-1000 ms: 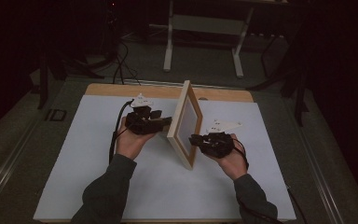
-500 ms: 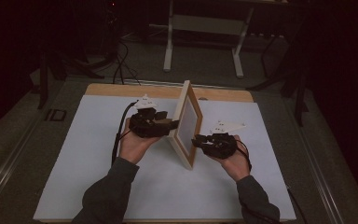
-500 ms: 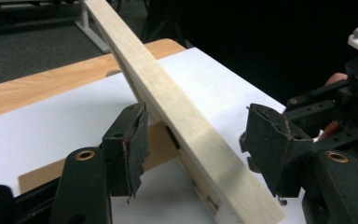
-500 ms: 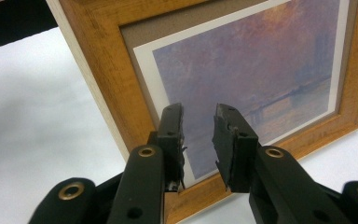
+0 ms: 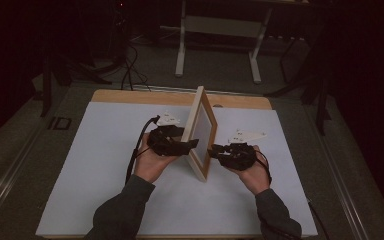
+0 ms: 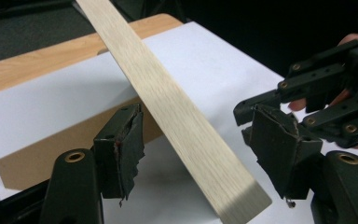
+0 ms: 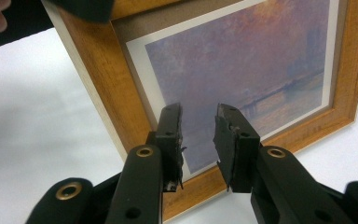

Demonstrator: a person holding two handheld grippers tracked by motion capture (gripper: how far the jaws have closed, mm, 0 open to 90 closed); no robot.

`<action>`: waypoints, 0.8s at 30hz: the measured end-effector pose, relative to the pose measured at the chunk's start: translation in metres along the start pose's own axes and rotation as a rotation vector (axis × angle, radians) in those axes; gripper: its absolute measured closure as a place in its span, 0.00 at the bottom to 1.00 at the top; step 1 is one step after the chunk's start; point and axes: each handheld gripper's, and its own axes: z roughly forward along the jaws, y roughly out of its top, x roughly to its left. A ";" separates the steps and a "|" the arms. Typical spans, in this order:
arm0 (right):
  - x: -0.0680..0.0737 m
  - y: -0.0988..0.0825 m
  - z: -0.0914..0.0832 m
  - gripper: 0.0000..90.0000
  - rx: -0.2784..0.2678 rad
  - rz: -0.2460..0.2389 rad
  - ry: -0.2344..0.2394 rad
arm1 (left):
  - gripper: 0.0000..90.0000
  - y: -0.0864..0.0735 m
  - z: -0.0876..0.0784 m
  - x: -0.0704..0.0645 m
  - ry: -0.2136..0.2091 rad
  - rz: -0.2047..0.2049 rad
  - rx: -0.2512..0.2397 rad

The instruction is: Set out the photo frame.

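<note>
A wooden picture frame [image 5: 202, 131] stands upright on its edge in the middle of the white table cover [image 5: 105, 165], holding a purple sunset print [image 7: 242, 60]. My left gripper [image 5: 192, 145] sits at the frame's back side. Its jaws have just been opening, and the pale wooden frame edge [image 6: 168, 102] runs between the pads [image 6: 128, 144] without touching them. My right gripper [image 5: 214, 151] faces the glass on the other side. Its jaws [image 7: 198, 126] have just been opening a little and stand narrowly apart with nothing between them.
The brown backing board [image 6: 51, 149] of the frame leans out toward the left gripper. The bare wooden table edge [image 5: 145, 97] runs along the back. Beyond it are the white legs of a desk [image 5: 182, 50] and cables on the dark floor [image 5: 130, 75].
The left gripper's jaws have spread apart around the frame's edge, and the left hand has drifted slightly nearer. The frame still stands upright. The right hand has stayed in place.
</note>
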 end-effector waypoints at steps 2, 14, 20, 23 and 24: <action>0.000 0.000 0.000 0.80 0.002 -0.002 0.001 | 0.39 -0.003 0.003 -0.002 0.007 0.003 0.005; 0.001 -0.002 0.001 0.80 0.005 -0.003 0.004 | 0.49 -0.011 0.010 -0.006 0.022 0.000 0.031; 0.001 -0.003 0.002 0.80 0.004 0.000 0.005 | 0.53 -0.011 0.009 -0.007 0.021 -0.001 0.034; 0.001 -0.004 0.002 0.80 0.005 -0.001 0.005 | 0.54 -0.011 0.009 -0.007 0.022 -0.002 0.035; 0.001 -0.004 0.002 0.80 0.005 0.001 0.005 | 0.54 -0.011 0.009 -0.007 0.022 -0.004 0.036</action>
